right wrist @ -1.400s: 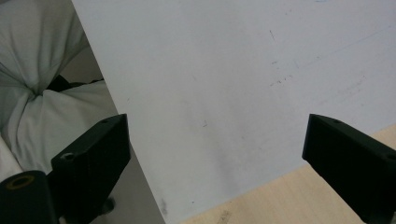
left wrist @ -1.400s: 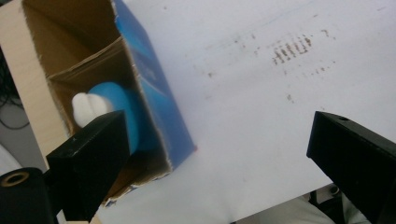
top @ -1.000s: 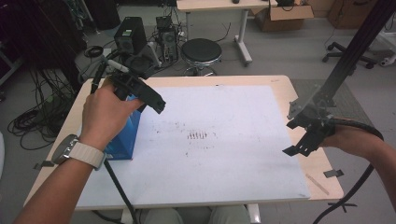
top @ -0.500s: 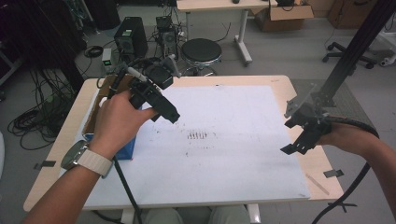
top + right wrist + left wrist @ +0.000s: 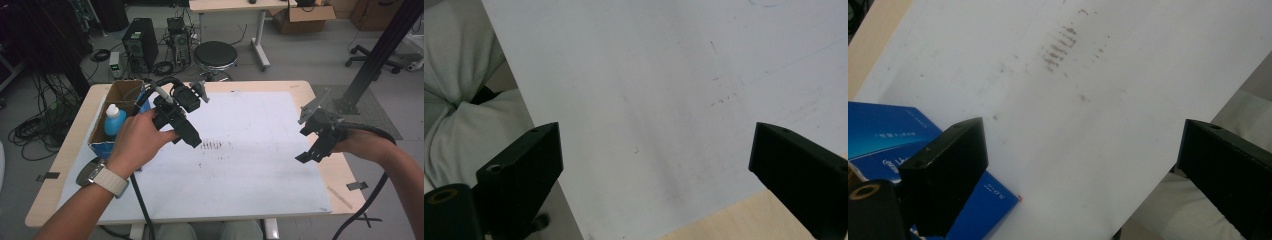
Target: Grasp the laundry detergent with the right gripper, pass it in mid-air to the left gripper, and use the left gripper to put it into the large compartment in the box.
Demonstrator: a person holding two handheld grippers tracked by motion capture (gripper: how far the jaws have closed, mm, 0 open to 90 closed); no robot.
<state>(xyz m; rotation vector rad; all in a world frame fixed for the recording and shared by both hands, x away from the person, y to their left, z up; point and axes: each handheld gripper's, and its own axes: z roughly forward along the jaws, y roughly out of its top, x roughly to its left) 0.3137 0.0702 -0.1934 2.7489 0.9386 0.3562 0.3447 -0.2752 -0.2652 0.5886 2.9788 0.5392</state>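
my left gripper [image 5: 192,135] has come up off the blue box [image 5: 102,141].
it was low on the box; now it's lifted toward 3 o'clock, jaws apart and empty. my right gripper [image 5: 312,150] waits, jaws apart too.

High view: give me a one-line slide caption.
Left claw open above the white sheet, beside a cardboard box holding a blue-capped bottle; right claw open at the table's right edge.

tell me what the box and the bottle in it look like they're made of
Box: looks like cardboard, with raw brown inner walls and flaps and a glossy blue printed outside. Bottle: probably plastic, with a smooth light-blue body and a white cap with a soft sheen. The look alone cannot confirm it.
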